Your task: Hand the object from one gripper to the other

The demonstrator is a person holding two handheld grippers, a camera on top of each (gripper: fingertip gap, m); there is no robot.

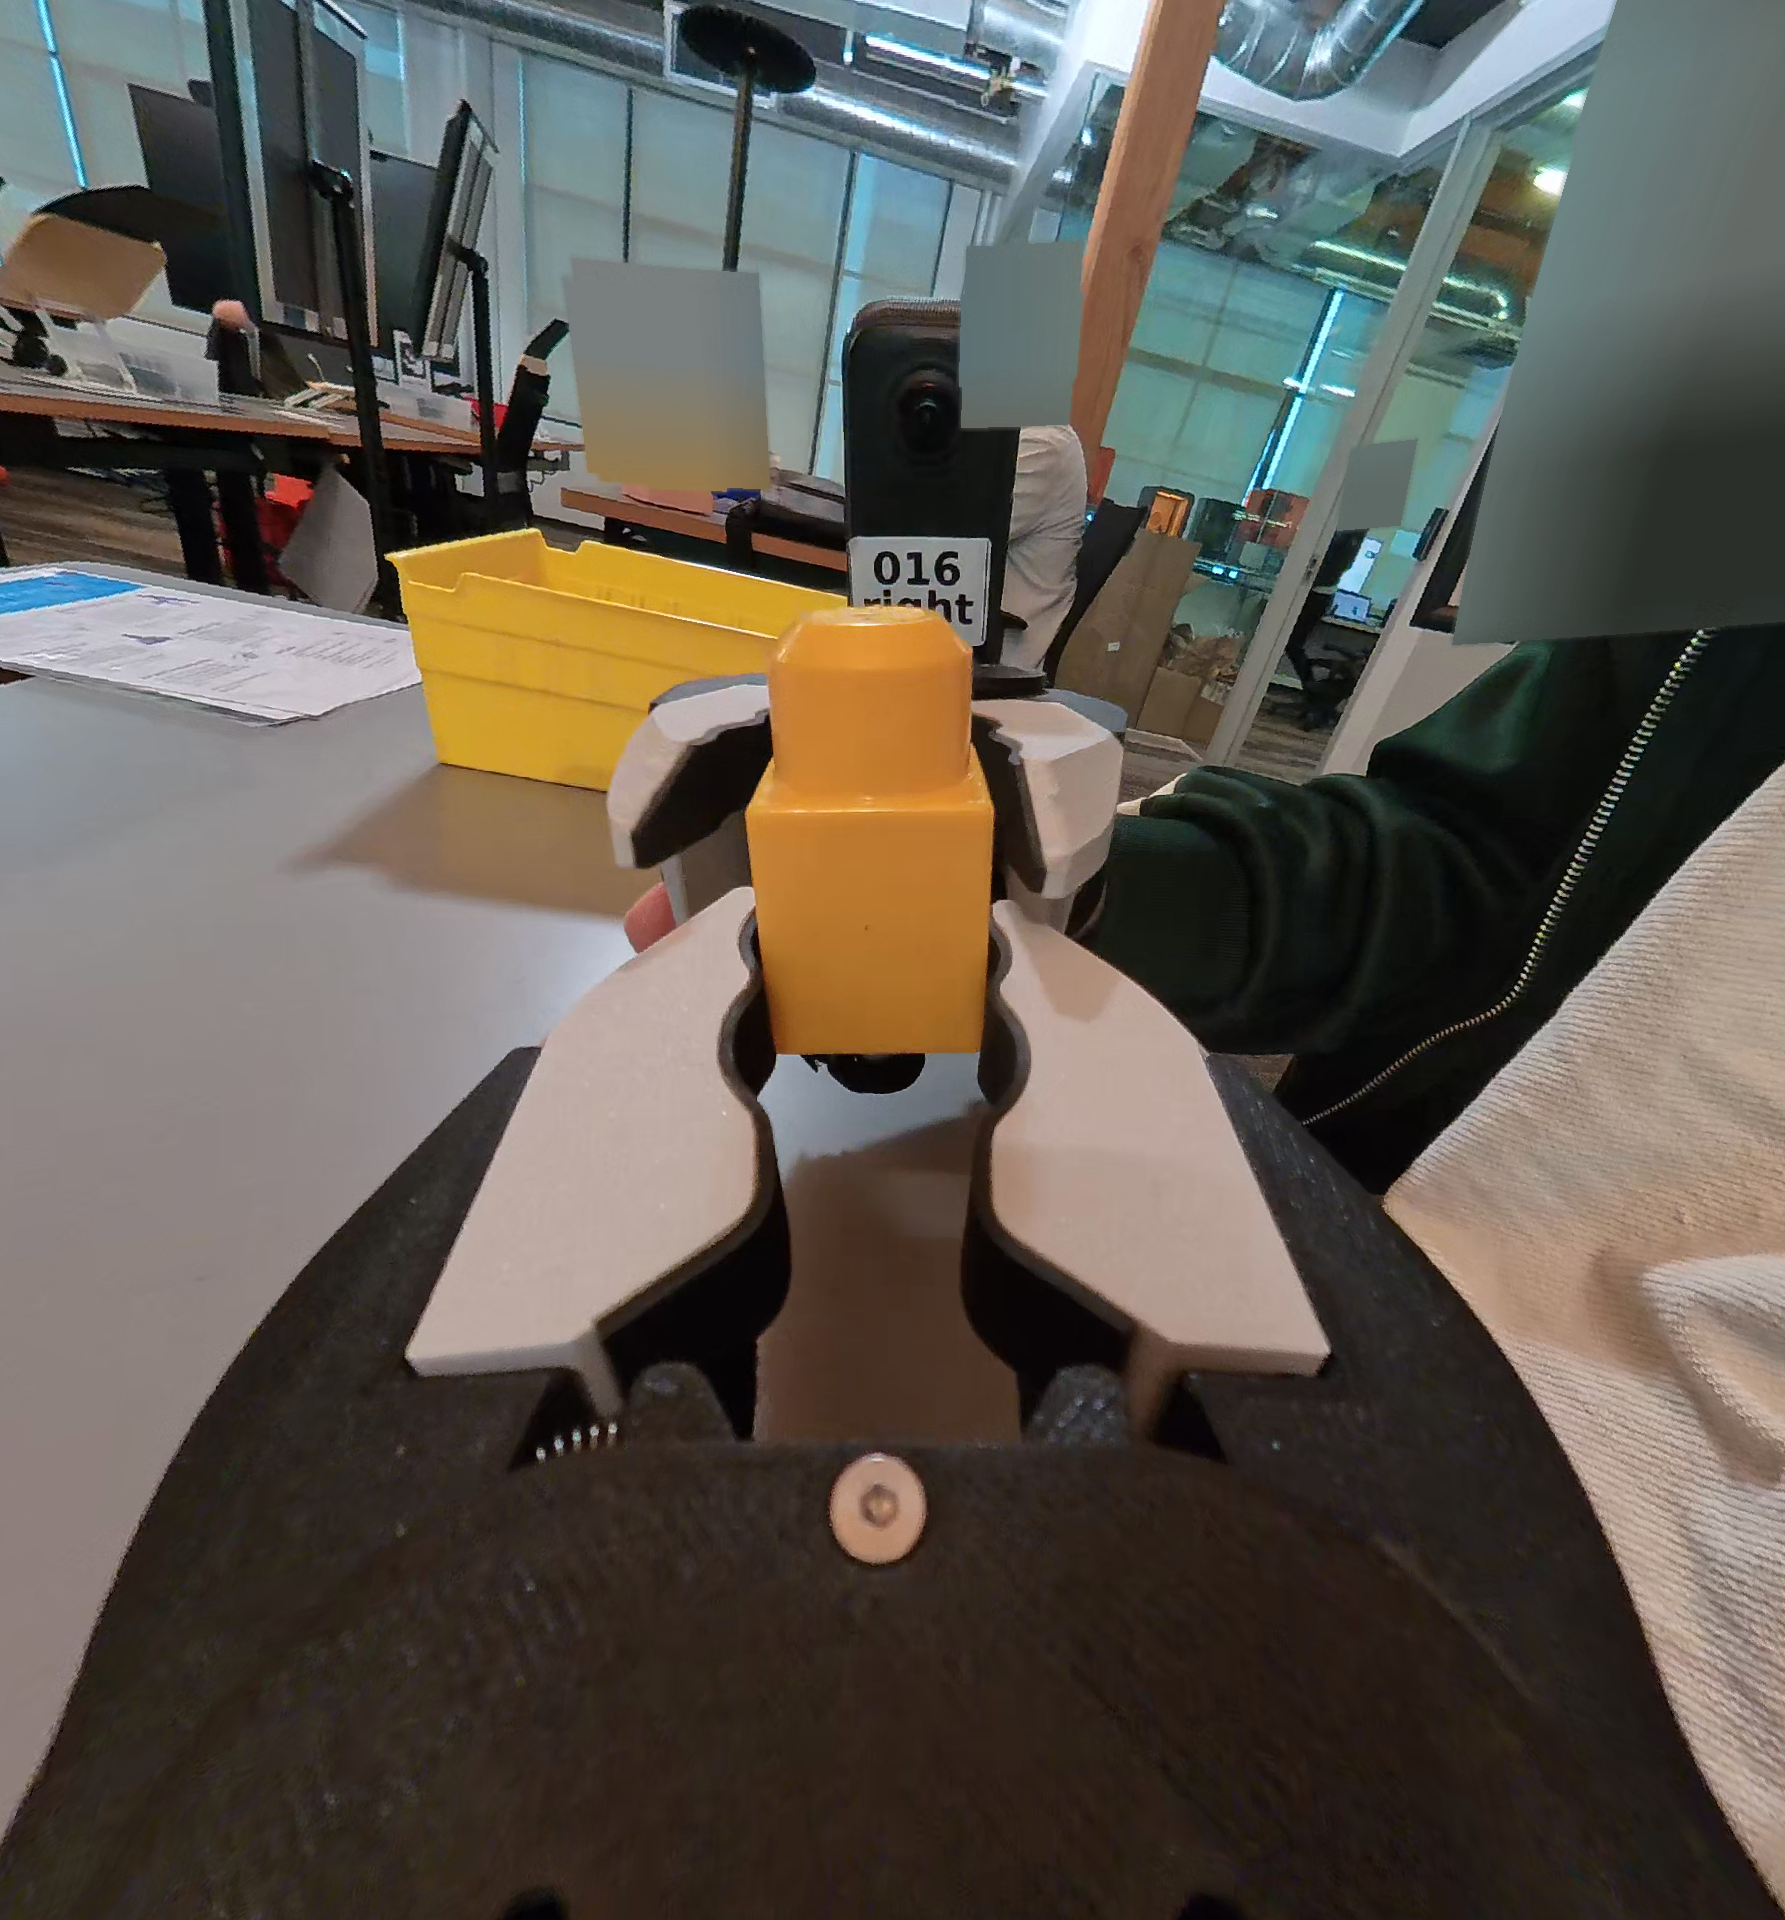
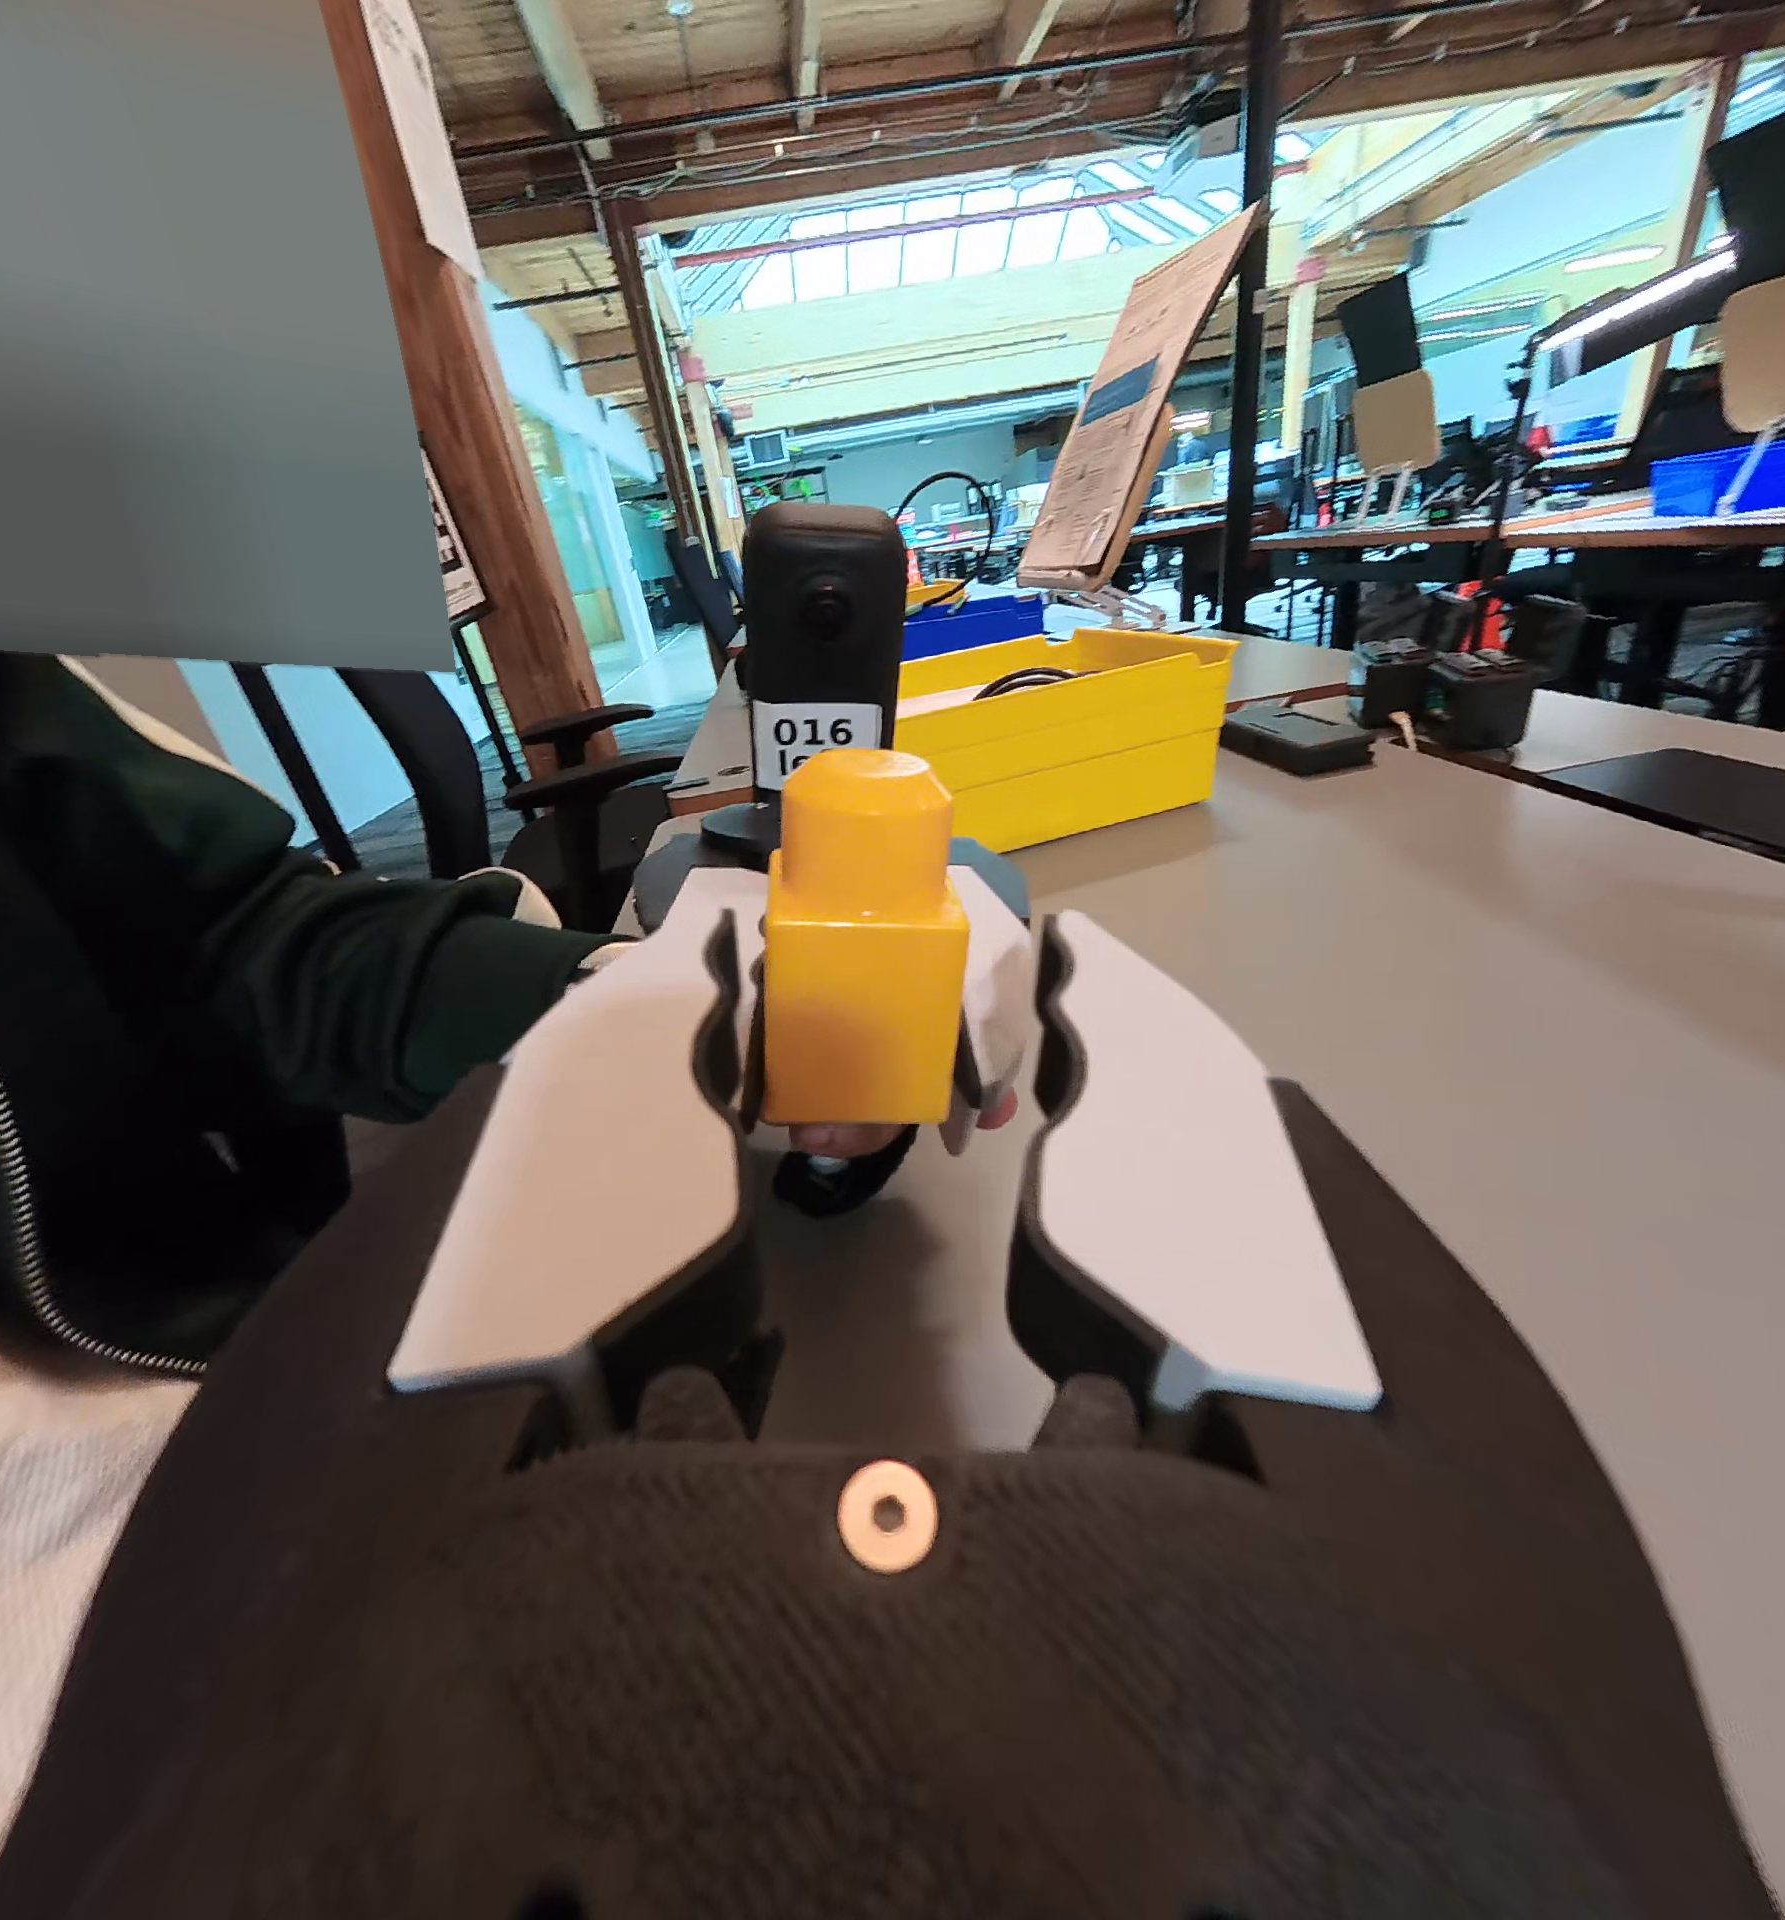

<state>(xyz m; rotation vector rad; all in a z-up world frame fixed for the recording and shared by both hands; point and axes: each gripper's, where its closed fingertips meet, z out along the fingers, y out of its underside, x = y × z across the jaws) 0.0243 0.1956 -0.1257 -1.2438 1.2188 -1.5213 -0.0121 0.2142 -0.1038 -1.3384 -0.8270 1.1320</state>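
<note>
Two grippers meeting at one yellow block (image 1: pixel 872 894) above the grey desk (image 1: pixel 192 987).
Left gripper (image 1: pixel 872 966) fingers clenched on its base; right gripper (image 2: pixel 883 1023) fingers released, flanking it; yellow bin (image 2: pixel 1075 717) behind.

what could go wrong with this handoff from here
1. The left gripper grips the yellow block only at its fingertips, so a bump from the other gripper could tilt or knock the block loose.
2. The right gripper is open around the block, with a gap on one side. If the left lets go before the right closes, the block may drop onto the grey table.
3. The two grippers' fingers crowd together at the block and could collide.
</note>
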